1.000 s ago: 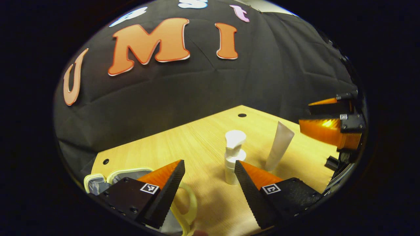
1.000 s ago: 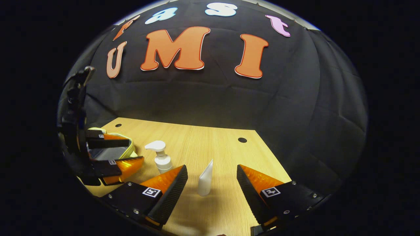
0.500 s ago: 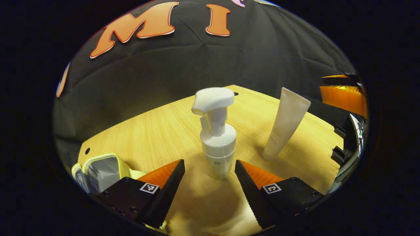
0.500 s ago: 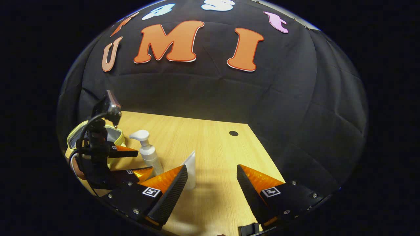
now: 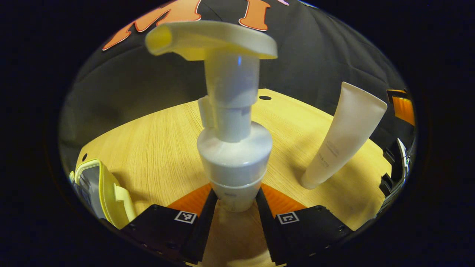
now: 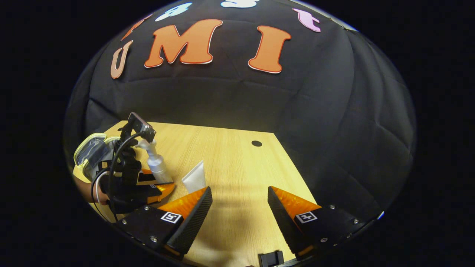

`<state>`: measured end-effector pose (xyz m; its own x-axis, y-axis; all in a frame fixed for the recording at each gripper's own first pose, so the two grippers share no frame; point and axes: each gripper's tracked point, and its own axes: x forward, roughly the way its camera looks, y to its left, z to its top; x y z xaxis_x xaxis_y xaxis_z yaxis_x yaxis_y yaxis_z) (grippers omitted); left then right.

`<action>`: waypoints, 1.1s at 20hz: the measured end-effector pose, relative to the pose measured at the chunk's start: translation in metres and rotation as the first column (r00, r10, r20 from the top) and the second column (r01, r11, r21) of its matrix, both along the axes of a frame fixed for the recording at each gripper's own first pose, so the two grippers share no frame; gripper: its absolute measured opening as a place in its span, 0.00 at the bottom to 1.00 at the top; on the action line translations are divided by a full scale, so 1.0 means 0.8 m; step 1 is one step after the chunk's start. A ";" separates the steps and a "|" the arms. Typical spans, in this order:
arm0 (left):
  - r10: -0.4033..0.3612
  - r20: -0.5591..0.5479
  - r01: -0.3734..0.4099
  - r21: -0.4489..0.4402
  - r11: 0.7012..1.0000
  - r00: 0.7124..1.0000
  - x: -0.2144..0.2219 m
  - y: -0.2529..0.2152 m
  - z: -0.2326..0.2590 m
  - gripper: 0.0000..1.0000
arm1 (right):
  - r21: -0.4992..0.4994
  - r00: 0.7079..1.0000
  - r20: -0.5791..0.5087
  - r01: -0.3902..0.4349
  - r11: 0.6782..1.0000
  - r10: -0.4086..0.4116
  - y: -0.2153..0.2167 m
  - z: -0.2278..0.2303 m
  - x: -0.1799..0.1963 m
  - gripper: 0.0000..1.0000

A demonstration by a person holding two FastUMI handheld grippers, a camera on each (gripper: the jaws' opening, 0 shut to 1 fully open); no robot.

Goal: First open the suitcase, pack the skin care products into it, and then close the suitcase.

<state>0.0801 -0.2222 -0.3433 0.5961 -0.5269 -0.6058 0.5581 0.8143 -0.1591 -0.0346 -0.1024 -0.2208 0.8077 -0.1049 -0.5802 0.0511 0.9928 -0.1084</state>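
table [image 6: 237, 155]: pale wood | on it: pump bottle [image 5: 233, 155], upright tube [image 5: 343, 137], open suitcase [image 6: 91, 152]

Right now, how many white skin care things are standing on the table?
2. The white pump bottle stands between the left gripper's fingers; the white squeeze tube stands cap-down just beside it. More may be hidden.

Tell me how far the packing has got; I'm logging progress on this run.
Done: the yellow suitcase stands open on the table. In hand: the left gripper has its fingers against the base of the pump bottle, seemingly gripping it. Left: the tube stands unpacked; the right gripper is open, holding nothing. Neither product is inside, and closing remains.
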 end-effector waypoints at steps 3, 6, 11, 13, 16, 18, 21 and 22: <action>-0.001 0.008 0.001 0.024 1.000 1.000 -0.007 0.016 0.012 0.63 | 0.020 0.999 -0.011 -0.035 0.999 0.035 0.012 -0.014 0.003 0.96; 0.016 0.037 -0.018 0.054 0.998 0.999 -0.010 0.039 0.035 0.63 | 0.050 0.997 -0.020 -0.072 0.996 0.073 0.025 -0.029 0.009 0.96; 0.141 0.035 -0.142 0.031 0.989 0.989 -0.011 0.092 0.079 0.62 | 0.118 0.988 -0.027 -0.150 0.982 0.154 0.053 -0.056 0.024 0.96; 0.200 0.043 -0.202 0.062 0.977 0.979 -0.015 0.128 0.089 0.62 | 0.140 0.982 -0.030 -0.181 0.974 0.186 0.062 -0.071 0.029 0.96; 0.276 0.034 -0.278 0.088 0.957 0.961 -0.030 0.169 0.099 0.62 | 0.156 0.970 -0.038 -0.232 0.960 0.241 0.074 -0.092 0.033 0.96; 0.322 0.026 -0.323 0.102 0.941 0.946 -0.040 0.193 0.105 0.62 | 0.164 0.960 -0.038 -0.269 0.949 0.278 0.081 -0.104 0.037 0.96; 0.391 0.008 -0.389 0.111 0.914 0.920 -0.052 0.217 0.112 0.63 | 0.165 0.946 -0.057 -0.306 0.938 0.319 0.091 -0.132 0.048 0.96; 0.411 0.008 -0.409 0.110 0.906 0.912 -0.055 0.223 0.117 0.62 | 0.172 0.944 -0.059 -0.312 0.934 0.325 0.095 -0.141 0.052 0.96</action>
<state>0.0365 -0.0436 -0.2497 0.7363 -0.1693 -0.6551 0.1694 0.9835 -0.0638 0.0068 -0.0267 -0.3336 0.7306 0.2485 -0.6360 -0.2731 0.9600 0.0615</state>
